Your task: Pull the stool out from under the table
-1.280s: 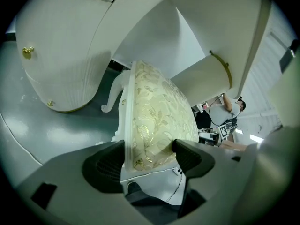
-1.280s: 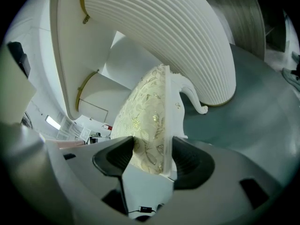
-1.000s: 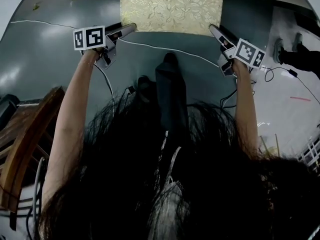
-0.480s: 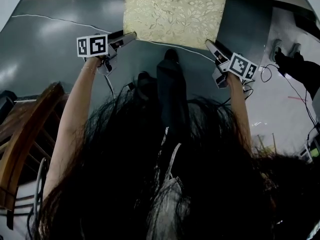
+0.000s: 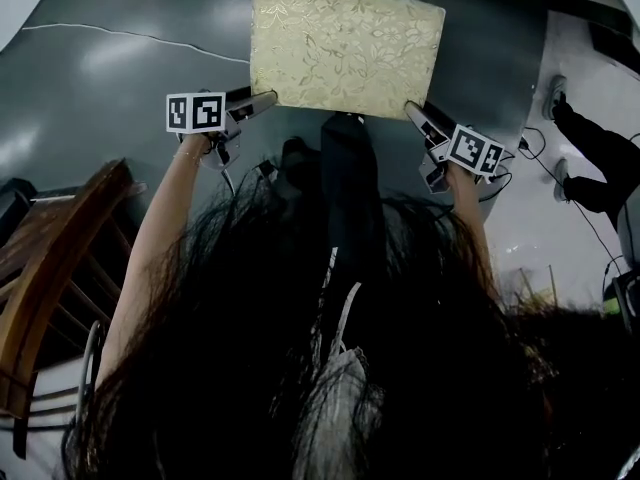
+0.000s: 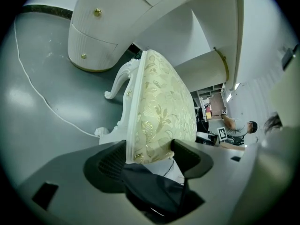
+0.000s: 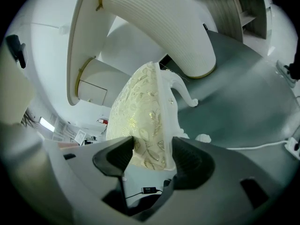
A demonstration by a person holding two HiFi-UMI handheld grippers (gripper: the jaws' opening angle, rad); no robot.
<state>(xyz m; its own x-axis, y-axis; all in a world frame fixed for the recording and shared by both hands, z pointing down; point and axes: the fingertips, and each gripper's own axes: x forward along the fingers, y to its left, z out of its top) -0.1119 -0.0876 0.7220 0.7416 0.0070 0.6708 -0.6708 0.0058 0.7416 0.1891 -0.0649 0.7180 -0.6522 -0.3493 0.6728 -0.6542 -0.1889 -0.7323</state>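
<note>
The stool has a gold floral cushion and white carved legs, and it stands on the grey floor in front of me. My left gripper is clamped on its near left corner. In the left gripper view the seat sits between the jaws of the left gripper, which have just been closing a little onto it. My right gripper grips the near right corner. The right gripper view shows both pads of the right gripper against the stool's seat edge.
The white table's ribbed pedestal rises behind the stool, also in the right gripper view. A wooden chair stands at my left. A white cable crosses the floor. Another person's legs are at the right.
The stool has slid toward me, so the whole seat now shows in the head view. Both grippers came back with it, still on its near corners.
</note>
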